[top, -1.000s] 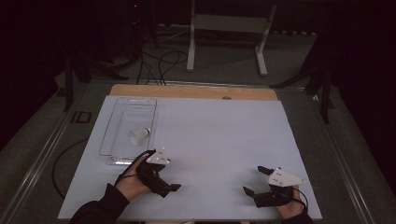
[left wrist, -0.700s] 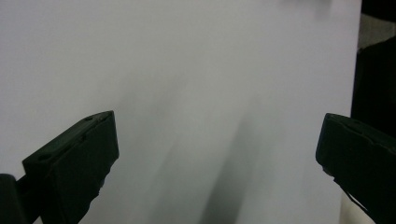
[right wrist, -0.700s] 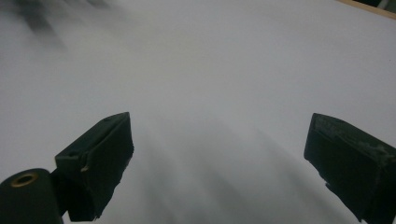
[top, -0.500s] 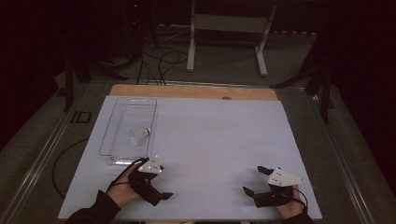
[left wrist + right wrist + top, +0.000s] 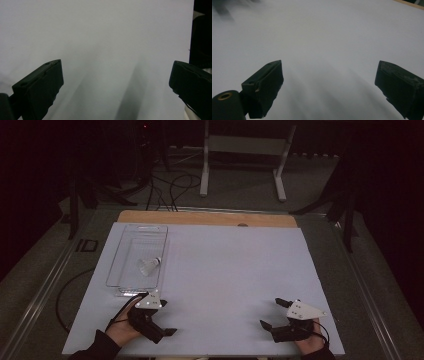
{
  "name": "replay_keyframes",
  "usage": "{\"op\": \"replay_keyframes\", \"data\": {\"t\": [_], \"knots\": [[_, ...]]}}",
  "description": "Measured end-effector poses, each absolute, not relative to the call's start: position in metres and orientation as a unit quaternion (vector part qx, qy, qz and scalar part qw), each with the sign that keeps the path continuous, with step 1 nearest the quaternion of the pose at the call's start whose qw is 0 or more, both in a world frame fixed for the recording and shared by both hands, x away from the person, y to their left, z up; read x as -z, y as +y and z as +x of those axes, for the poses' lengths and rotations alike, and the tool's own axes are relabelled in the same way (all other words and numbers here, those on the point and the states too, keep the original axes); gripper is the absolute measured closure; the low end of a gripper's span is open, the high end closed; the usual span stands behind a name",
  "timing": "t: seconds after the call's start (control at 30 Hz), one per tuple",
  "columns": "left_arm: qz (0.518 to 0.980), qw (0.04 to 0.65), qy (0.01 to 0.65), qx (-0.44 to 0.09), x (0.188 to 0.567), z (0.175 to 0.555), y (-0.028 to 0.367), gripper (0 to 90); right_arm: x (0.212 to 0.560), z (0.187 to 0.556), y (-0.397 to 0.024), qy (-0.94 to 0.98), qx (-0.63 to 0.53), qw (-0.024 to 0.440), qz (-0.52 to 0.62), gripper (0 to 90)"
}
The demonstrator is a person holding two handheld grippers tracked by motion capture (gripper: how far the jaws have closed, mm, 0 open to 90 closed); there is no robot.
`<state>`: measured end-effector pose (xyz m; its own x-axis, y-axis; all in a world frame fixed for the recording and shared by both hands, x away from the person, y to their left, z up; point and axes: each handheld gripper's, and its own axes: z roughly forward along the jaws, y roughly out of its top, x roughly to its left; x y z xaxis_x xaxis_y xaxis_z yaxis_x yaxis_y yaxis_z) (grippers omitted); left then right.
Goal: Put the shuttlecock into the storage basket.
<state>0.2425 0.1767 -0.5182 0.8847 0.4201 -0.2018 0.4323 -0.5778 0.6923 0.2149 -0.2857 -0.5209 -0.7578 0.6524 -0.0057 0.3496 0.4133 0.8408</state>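
White shuttlecock (image 5: 148, 265) lying on its side inside a clear rectangular plastic tray (image 5: 116, 270), cork end pointing away from the near end of the tray, feathered skirt toward it, tray empty otherwise, set lengthwise near the table's (image 5: 240, 270) left edge

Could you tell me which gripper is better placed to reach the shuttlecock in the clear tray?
Left, probably. The left gripper sits just below the clear tray holding the shuttlecock; the right gripper is across the table. Both are open.
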Motion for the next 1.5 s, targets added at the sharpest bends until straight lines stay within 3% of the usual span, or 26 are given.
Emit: {"op": "replay_keyframes", "data": {"t": [1.5], "knots": [[0.850, 0.431, 0.298, -0.049, 0.536, 0.241, 0.186, 0.3, 0.522, 0.215, -0.286, 0.825, -0.447, 0.167, 0.303, 7.9]]}}
